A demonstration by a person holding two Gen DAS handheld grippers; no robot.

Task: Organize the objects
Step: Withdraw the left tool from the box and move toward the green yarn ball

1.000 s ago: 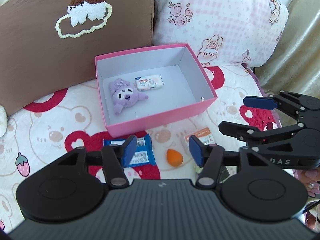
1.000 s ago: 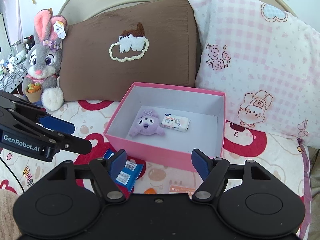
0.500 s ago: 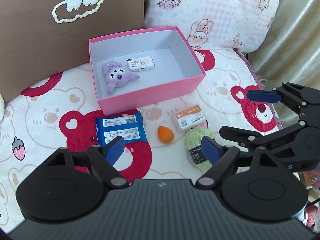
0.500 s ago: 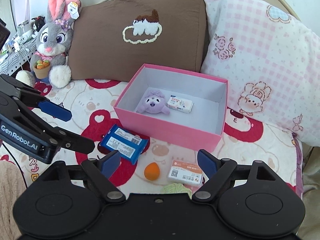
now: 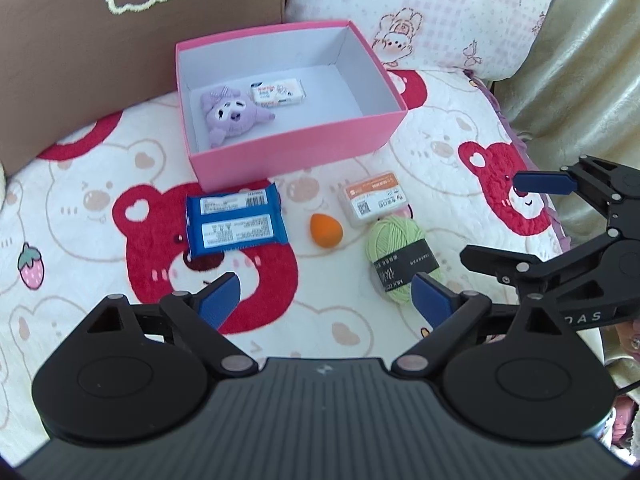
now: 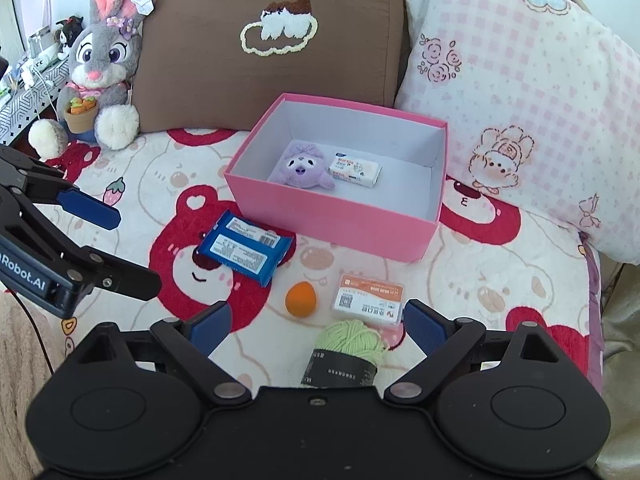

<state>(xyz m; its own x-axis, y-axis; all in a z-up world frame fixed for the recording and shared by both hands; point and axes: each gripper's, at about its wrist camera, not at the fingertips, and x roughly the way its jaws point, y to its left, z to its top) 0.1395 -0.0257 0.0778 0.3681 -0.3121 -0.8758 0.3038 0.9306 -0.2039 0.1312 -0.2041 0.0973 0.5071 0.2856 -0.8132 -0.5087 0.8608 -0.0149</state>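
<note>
A pink box (image 5: 304, 156) (image 6: 332, 224) on the bed holds a purple plush (image 5: 232, 114) (image 6: 302, 166) and a small white packet (image 5: 278, 92) (image 6: 354, 170). In front of it lie a blue snack pack (image 5: 234, 224) (image 6: 246, 252), an orange egg-shaped sponge (image 5: 326, 230) (image 6: 301, 298), an orange-and-white card box (image 5: 374, 198) (image 6: 368, 298) and a green yarn ball (image 5: 400, 254) (image 6: 348, 350). My left gripper (image 5: 326, 300) hovers above the bedspread near the sponge, jaws opening, nothing between them. My right gripper (image 6: 316, 324) hangs over the yarn, jaws opening, empty.
A brown pillow (image 6: 268, 44) and a pink checked pillow (image 6: 520, 92) stand behind the box. A grey rabbit plush (image 6: 100, 68) sits at the far left. A beige curtain (image 5: 580, 60) borders the bed on the right.
Both grippers pulled back from the box and widened their jaws. The loose items in front of the box came into fuller view.
</note>
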